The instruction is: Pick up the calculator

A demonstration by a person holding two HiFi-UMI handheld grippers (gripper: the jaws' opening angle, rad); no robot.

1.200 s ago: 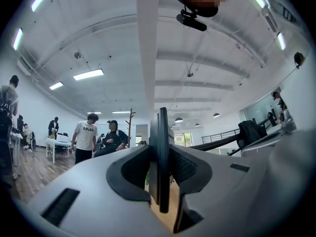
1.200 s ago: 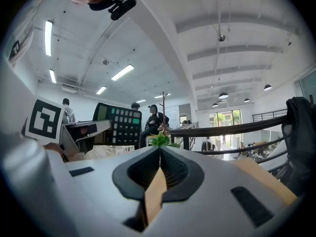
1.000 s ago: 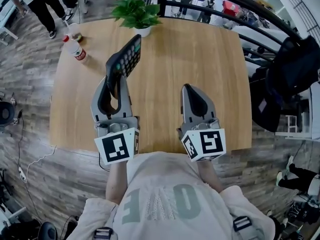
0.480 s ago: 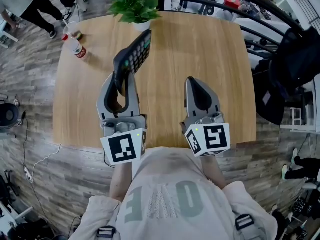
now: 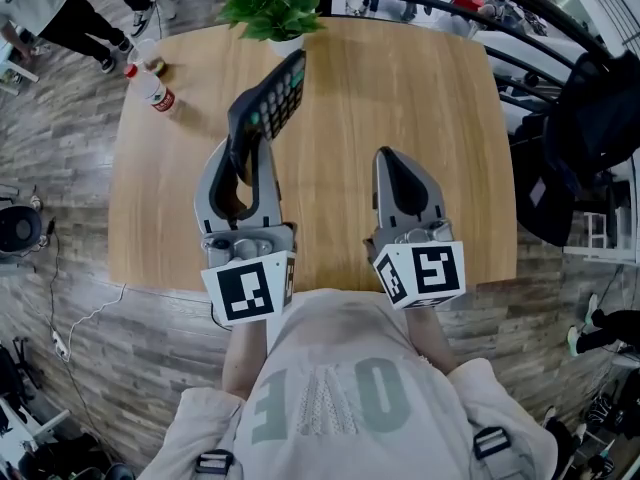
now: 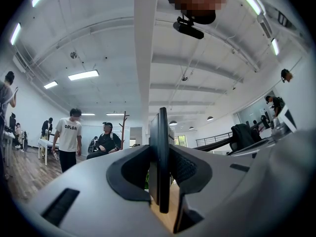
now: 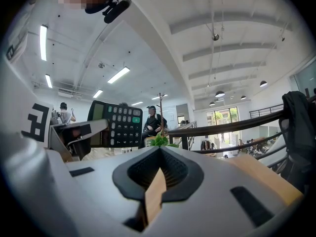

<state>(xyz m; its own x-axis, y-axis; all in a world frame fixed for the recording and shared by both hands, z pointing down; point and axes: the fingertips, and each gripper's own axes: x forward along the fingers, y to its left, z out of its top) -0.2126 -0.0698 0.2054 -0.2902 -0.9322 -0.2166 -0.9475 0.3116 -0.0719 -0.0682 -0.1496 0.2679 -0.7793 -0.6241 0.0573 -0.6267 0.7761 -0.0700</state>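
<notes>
The black calculator (image 5: 268, 98) hangs tilted above the wooden table (image 5: 400, 88), keys facing right, with my left gripper (image 5: 243, 150) shut on its lower end. In the left gripper view the calculator (image 6: 159, 157) stands edge-on between the pads of that gripper (image 6: 160, 181). My right gripper (image 5: 386, 158) is level over the table's near right part, shut with nothing in it. In the right gripper view the closed jaws of my right gripper (image 7: 159, 151) meet, and the calculator's key face (image 7: 118, 125) shows at the left.
A potted plant (image 5: 272, 13) stands at the table's far edge. A plastic bottle (image 5: 150, 88) and a cup (image 5: 150, 58) sit at the far left corner. A dark railing (image 5: 440, 3) runs behind, a black bag (image 5: 590, 138) hangs at right, and people stand at far left.
The calculator in my left gripper has edged slightly toward the plant. The right gripper has stayed where it was.
</notes>
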